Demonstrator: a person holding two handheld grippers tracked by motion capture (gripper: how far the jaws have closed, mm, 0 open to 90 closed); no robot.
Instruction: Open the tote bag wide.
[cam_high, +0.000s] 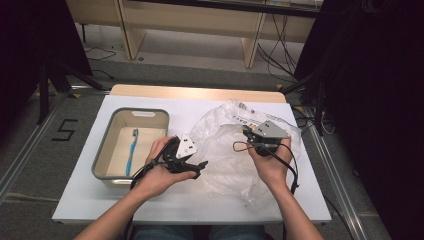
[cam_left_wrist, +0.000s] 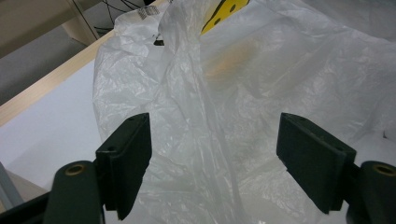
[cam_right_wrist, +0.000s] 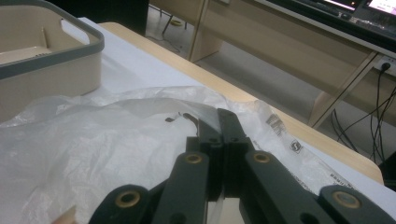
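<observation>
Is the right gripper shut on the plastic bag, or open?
Shut on it: the right gripper has its jaws pressed together, pinching the plastic bag at its edge.

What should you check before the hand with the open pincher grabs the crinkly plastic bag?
1. Left gripper jaws open wide: ok.
2. Plastic bag lies in front of the left gripper: ok.
3. Right gripper shut on the bag's edge: ok.
4. Blue toothbrush lying in the bin, out of the way: ok.
5. Something orange shows through the bag; what it is: cannot tell.
</observation>
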